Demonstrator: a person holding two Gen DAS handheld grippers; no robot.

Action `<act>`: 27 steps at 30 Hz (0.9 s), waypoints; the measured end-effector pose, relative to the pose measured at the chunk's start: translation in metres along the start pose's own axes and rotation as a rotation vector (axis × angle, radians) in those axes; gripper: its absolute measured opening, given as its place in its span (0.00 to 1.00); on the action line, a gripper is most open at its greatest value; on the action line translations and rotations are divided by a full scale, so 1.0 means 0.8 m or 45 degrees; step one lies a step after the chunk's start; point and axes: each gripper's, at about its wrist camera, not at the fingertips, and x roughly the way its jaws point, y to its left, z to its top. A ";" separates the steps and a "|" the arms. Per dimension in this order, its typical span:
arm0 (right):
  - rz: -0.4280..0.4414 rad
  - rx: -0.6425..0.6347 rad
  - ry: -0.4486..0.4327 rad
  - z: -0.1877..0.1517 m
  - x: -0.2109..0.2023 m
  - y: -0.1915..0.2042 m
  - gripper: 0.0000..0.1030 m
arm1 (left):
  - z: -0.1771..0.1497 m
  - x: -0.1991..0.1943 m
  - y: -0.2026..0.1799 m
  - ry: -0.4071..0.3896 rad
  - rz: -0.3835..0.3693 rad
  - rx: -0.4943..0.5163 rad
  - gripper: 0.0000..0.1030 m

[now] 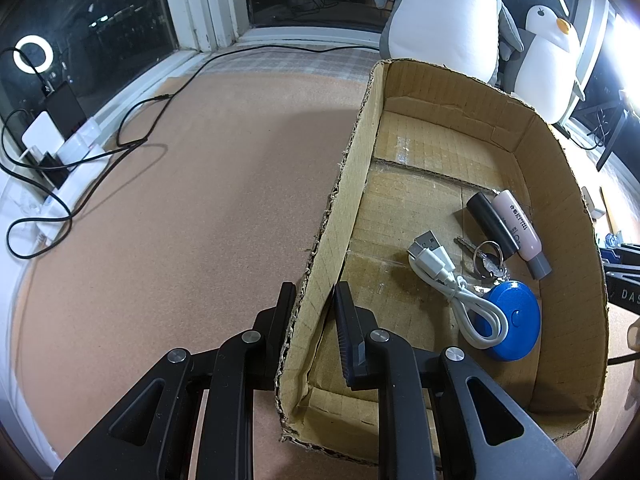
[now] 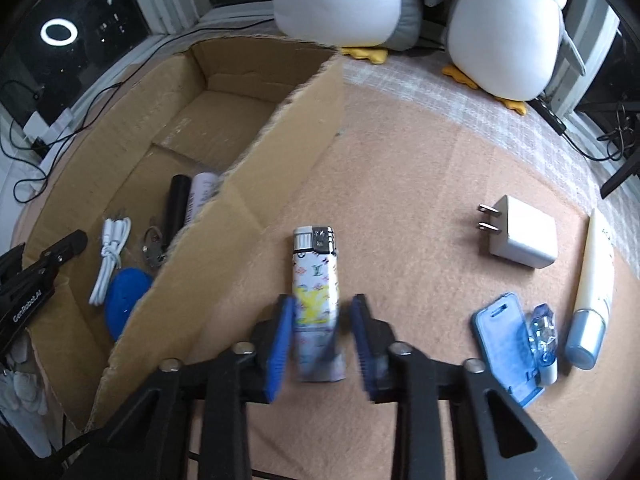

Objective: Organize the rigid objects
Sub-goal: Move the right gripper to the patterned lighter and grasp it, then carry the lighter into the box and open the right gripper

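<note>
A cardboard box point(image 1: 560, 184) point(image 2: 276, 168) sits on the tan mat. Inside lie a white USB cable point(image 1: 452, 280) point(image 2: 110, 256), keys point(image 1: 486, 258), a blue disc point(image 1: 510, 322) point(image 2: 126, 300), a black tube point(image 1: 492, 224) point(image 2: 176, 208) and a pink tube point(image 1: 520, 228). My left gripper point(image 1: 314, 300) straddles the box's left wall, its jaws close to the cardboard on either side. My right gripper point(image 2: 320, 320) is open around a patterned lighter point(image 2: 316, 296) lying on the mat beside the box; its blue pads point(image 2: 280, 340) flank the lighter without clear contact.
Right of the lighter lie a white charger plug point(image 2: 520, 232), a blue case point(image 2: 506, 344), a small blue-clear item point(image 2: 544, 336) and a cream tube point(image 2: 592, 292). Two plush penguins point(image 2: 508, 20) stand behind. A power strip with cables point(image 1: 60, 152) sits at the far left by the window.
</note>
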 end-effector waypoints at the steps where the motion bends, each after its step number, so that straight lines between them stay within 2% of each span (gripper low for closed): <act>1: 0.003 0.004 0.001 0.000 0.000 -0.003 0.20 | 0.000 0.000 0.000 0.000 0.000 0.000 0.17; 8: -0.028 -0.002 -0.018 -0.008 -0.005 -0.004 0.20 | 0.000 0.000 0.000 0.000 0.000 -0.001 0.17; 17: -0.020 0.076 -0.082 -0.028 -0.032 -0.029 0.20 | 0.000 0.000 0.000 0.000 0.000 -0.001 0.17; 27: 0.010 0.080 -0.185 -0.010 -0.075 -0.021 0.20 | 0.000 0.000 0.000 0.000 0.000 -0.001 0.17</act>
